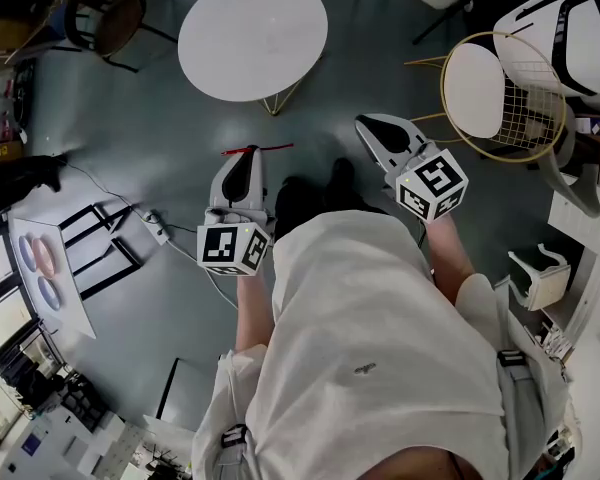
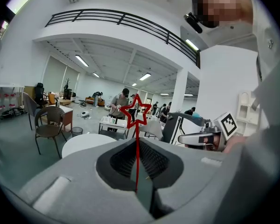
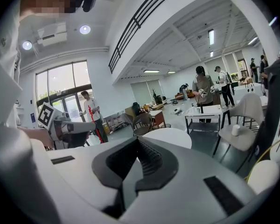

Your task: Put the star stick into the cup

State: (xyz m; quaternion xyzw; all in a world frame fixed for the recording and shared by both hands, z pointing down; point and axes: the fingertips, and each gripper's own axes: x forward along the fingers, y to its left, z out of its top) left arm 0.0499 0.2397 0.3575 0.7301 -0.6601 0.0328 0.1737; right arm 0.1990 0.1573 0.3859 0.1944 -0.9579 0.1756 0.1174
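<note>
Left gripper view: star stick [image 2: 137, 148] between fingers [image 2: 115, 160]

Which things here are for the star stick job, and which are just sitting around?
For the job:
- star stick, pinched in the left claw
- right claw, shut on nothing
- I can't spot a cup

Just sitting around:
- round white table
- wire chair
- brown chair
</note>
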